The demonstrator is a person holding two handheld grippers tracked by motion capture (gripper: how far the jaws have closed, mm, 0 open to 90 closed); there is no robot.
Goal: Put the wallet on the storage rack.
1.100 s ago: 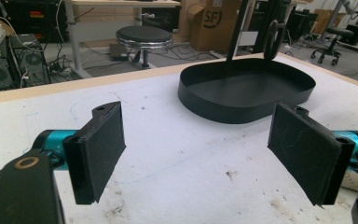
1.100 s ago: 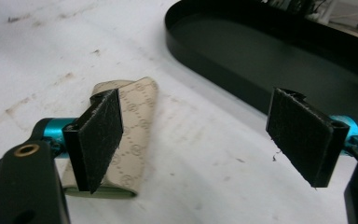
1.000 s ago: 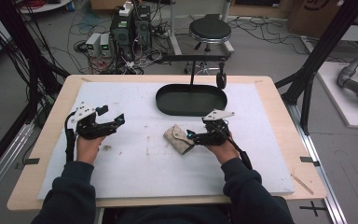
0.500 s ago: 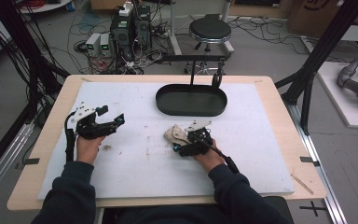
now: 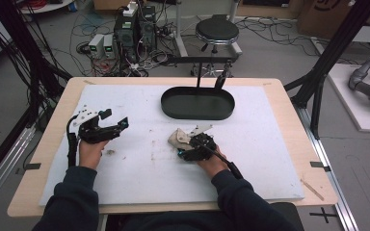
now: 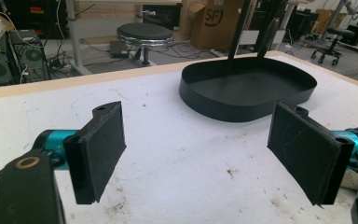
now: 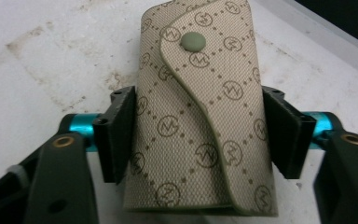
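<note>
Closing around a beige key pouch point(image 7: 200, 112), the right gripper point(image 5: 185, 144) has just been narrowing its jaws, whose pads are now sitting against the pouch's two long sides on the white mat point(image 5: 139, 183). I'd judge the grasp nearly made, with lifting and carrying remaining, perhaps to the black oval tray point(image 5: 197, 113) beyond. Woven, monogram-printed fabric is wrapping the pouch, its curved flap snapped shut. Idling apart, the left gripper point(image 5: 121, 124) is holding its jaws wide and empty.
</note>
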